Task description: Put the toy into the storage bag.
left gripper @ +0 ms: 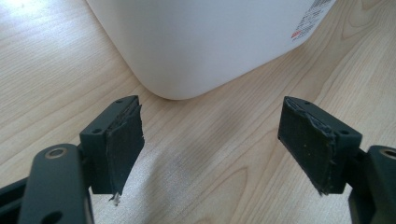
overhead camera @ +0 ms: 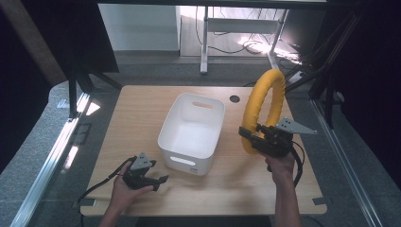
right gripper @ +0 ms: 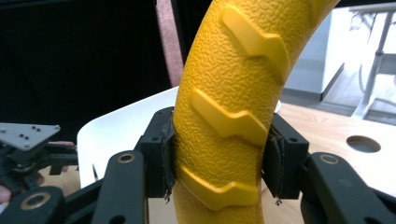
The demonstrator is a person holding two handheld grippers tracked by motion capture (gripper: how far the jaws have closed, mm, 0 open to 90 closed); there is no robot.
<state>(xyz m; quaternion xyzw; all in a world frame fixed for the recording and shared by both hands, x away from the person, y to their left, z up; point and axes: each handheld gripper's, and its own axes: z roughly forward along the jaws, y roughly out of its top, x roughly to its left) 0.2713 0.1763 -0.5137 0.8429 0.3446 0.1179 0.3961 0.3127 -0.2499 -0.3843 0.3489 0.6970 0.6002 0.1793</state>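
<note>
High view: right gripper [overhead camera: 249, 138] is clamping a yellow ring [overhead camera: 264, 106] upright near the table's [overhead camera: 137, 101] right edge; left gripper [overhead camera: 161, 181], jaws apart, is resting near the front-left corner beside a white bin [overhead camera: 191, 131].

Yellow ring [overhead camera: 265, 106], pebbled skin with raised zigzag ribs, stood upright on edge above the table's right side, just right of the white bin [overhead camera: 191, 132]. Pinched at its lower arc between the right gripper [overhead camera: 253, 138] pads.
</note>
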